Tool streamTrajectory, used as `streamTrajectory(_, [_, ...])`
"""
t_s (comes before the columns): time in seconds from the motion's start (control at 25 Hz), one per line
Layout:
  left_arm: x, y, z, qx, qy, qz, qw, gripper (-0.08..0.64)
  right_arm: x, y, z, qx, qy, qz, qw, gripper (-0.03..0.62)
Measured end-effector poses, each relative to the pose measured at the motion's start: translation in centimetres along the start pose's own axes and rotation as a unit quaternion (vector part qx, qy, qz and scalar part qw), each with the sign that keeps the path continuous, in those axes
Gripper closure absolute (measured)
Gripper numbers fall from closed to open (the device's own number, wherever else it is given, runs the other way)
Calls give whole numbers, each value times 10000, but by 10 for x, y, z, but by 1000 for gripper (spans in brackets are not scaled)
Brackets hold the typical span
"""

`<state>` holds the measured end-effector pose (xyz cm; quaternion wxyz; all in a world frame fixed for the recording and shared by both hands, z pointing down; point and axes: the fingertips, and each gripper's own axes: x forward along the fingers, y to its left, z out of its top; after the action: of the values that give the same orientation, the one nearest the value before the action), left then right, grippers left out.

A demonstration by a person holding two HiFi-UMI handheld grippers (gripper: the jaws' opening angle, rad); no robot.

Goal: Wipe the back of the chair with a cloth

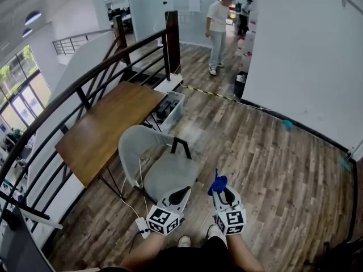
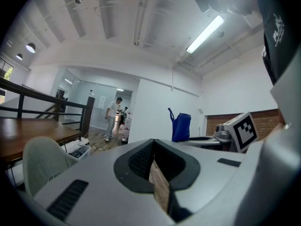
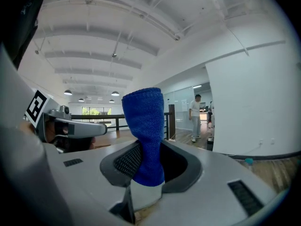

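- Jaws of the right gripper (image 3: 146, 175) pinch the blue cloth (image 3: 145, 126) upright, ready for wiping.
- Jaws of the left gripper (image 2: 157, 175) sit together, empty, near the chair (image 1: 148, 146).

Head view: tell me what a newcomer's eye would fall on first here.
The bright blue cloth stands out, pinched upright in the right gripper at the bottom of the head view. Just ahead of the shut, empty left gripper sits the grey chair, drawn up beside a wooden table along the black railing. A person stands far off at the top.
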<state>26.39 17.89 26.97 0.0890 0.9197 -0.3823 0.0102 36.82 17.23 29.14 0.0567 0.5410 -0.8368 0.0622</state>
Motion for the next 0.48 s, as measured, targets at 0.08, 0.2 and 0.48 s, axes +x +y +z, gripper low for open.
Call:
streamTrajectory(0.08, [11, 10, -5, -68, 40, 120, 9999, 554, 11, -6, -5, -28, 57, 108, 9999, 482])
streamTrajectory(0.2, [33, 22, -7, -98, 86, 325, 9994, 554, 30, -20, -6, -129, 89, 336, 9993, 482])
streamTrajectory(0.48, [81, 37, 1, -189, 19, 879, 9960, 554, 77, -51, 4, -291, 215, 1109, 9932, 482])
